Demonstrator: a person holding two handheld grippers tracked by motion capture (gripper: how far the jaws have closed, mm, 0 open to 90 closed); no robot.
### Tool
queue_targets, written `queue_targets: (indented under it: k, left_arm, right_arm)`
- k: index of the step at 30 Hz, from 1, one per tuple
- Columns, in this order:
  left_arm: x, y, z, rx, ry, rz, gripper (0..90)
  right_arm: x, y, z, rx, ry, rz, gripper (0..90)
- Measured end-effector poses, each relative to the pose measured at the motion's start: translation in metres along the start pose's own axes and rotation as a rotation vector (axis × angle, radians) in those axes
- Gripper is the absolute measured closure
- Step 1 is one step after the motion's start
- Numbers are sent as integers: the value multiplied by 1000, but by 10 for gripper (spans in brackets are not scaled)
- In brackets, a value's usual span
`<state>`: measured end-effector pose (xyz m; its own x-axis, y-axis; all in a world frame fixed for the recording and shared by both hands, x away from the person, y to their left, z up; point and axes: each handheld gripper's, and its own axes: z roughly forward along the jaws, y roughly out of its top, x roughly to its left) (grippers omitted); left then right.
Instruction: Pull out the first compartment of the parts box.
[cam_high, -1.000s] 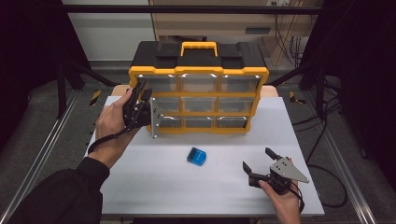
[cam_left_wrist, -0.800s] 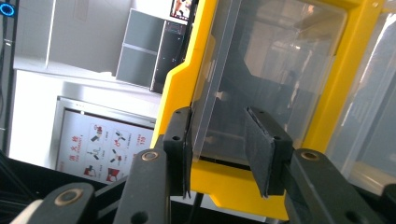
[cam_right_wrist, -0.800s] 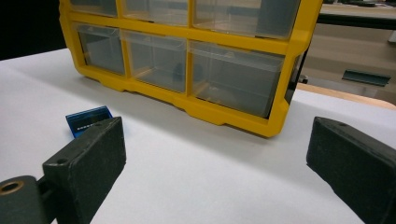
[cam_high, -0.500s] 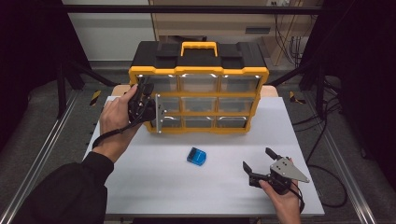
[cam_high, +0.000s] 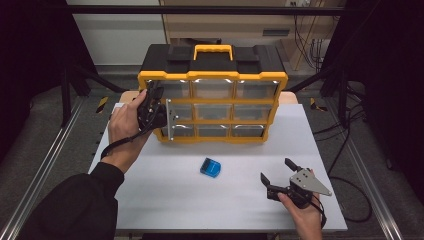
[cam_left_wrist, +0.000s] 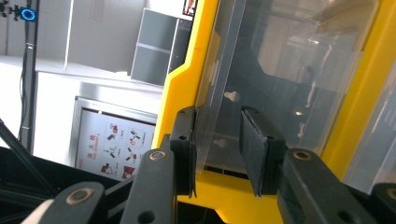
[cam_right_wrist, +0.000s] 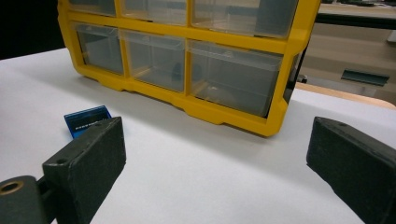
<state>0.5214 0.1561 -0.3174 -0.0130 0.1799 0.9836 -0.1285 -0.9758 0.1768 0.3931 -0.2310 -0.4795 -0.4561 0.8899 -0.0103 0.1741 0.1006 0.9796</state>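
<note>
Jaws of the left gripper (cam_left_wrist: 217, 156) stand narrow, pinching the edge of a clear drawer (cam_left_wrist: 280, 79) pulled from the left column of the yellow organizer (cam_high: 212, 107) at upper centre of the high view; its long axis points toward the person. Right gripper (cam_high: 280, 176), lower right, gapes wide above the white table (cam_high: 165, 195), near a blue card (cam_high: 210, 167).
</note>
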Motion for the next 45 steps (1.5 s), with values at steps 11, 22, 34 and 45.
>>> queue_targets:
  k: [11, 22, 34, 45]
  left_arm:
    - [-4, 2, 1, 10, 42, -28, 708]
    - [-6, 4, 1, 22, 67, -32, 755]
    - [-10, 6, 3, 39, 101, -19, 764]
    - [-12, 7, 4, 41, 123, -8, 782]
  right_arm:
    - [0, 0, -1, 0, -2, 2, 52]
    - [0, 0, -2, -1, 0, -1, 53]
    - [0, 0, -2, 0, 2, -1, 55]
    - [0, 0, -2, 1, 1, -3, 56]
